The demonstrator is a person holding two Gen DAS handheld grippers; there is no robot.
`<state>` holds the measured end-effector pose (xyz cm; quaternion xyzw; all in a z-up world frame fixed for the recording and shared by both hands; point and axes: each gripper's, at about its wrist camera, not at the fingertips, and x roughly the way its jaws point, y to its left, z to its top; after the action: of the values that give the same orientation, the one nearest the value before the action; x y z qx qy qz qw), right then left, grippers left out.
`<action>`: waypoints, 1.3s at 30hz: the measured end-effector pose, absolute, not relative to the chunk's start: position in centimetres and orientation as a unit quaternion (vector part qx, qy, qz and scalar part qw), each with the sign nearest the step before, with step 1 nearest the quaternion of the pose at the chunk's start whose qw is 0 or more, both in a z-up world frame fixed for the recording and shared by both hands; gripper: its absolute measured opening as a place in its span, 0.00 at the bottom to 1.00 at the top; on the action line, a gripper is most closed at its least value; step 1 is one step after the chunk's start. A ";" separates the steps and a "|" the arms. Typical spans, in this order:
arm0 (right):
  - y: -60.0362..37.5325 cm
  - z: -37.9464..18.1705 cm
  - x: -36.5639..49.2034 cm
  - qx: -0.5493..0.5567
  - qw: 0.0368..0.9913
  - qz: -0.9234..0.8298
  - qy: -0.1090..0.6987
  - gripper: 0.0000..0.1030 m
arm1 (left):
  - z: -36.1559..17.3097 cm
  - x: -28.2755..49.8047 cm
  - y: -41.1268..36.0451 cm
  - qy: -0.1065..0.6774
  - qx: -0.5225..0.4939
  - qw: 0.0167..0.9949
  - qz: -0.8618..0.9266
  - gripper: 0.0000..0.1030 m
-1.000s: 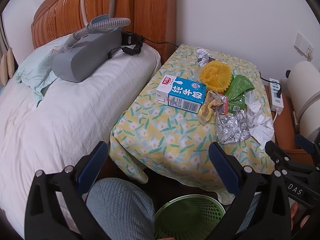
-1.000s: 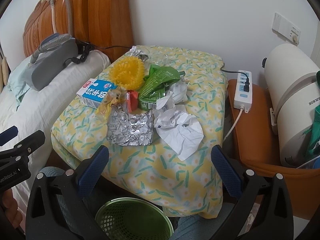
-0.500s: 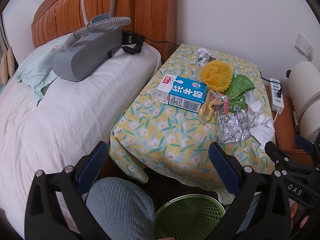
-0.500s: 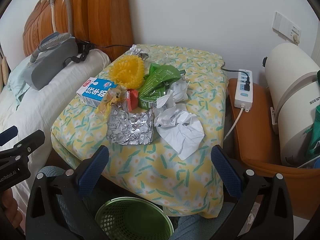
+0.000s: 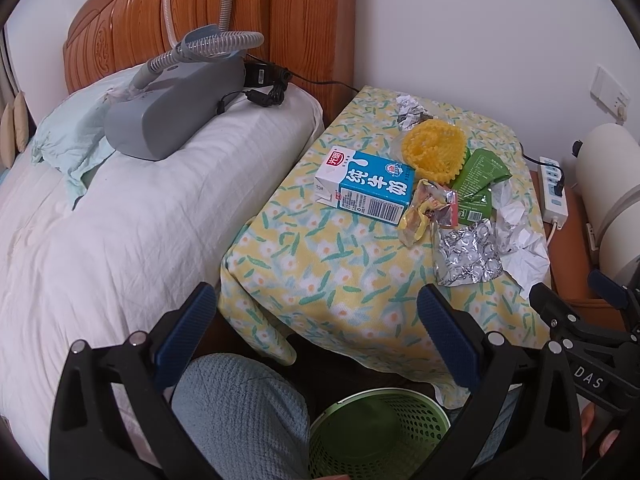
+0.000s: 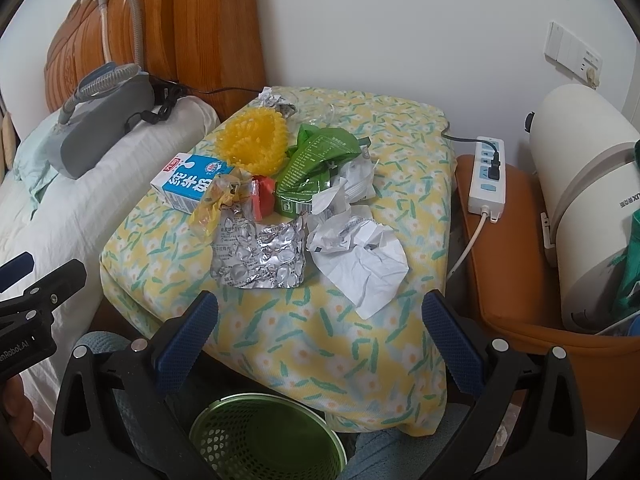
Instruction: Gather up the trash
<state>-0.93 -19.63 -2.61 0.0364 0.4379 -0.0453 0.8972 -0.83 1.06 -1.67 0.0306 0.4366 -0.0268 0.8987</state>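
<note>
Below your table (image 6: 304, 332) sits a green basket (image 6: 267, 436), maybe empty; your left claw (image 5: 316, 338) and right claw (image 6: 320, 338) gape wide.

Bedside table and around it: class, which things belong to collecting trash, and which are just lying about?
Job: milk carton, yellow foam net, green packet, foil sheet, crumpled paper, green bin.

Lying about: grey machine, power strip, pillow.

A white wall (image 6: 400, 20) backs a carved wooden headboard (image 5: 200, 20), a white-sheeted bed (image 5: 120, 220), and the floral-clothed counter (image 6: 340, 340).
</note>
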 end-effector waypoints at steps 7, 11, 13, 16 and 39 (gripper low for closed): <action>-19.6 -2.7 -0.9 0.037 0.896 -0.045 0.440 0.98 | -1.7 -0.8 1.1 0.438 0.030 0.898 -0.026 0.94; -19.5 -2.7 -0.8 0.037 0.895 -0.043 0.442 0.98 | -2.0 -1.1 1.0 0.439 0.029 0.898 -0.026 0.94; -19.6 -2.7 -0.8 0.038 0.895 -0.042 0.442 0.98 | -1.5 -0.5 1.1 0.439 0.029 0.898 -0.026 0.94; -19.5 -2.7 -0.8 0.038 0.895 -0.041 0.443 0.98 | -1.6 -0.6 1.1 0.439 0.029 0.897 -0.026 0.94; -21.5 -5.1 0.3 0.046 0.887 -0.050 0.458 0.98 | -4.7 0.6 0.7 0.454 0.040 0.888 -0.065 0.94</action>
<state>0.28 -21.53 -5.12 0.0462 0.4576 -0.0501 0.8865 0.61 0.69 -4.75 0.0396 0.4539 -0.0649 0.8878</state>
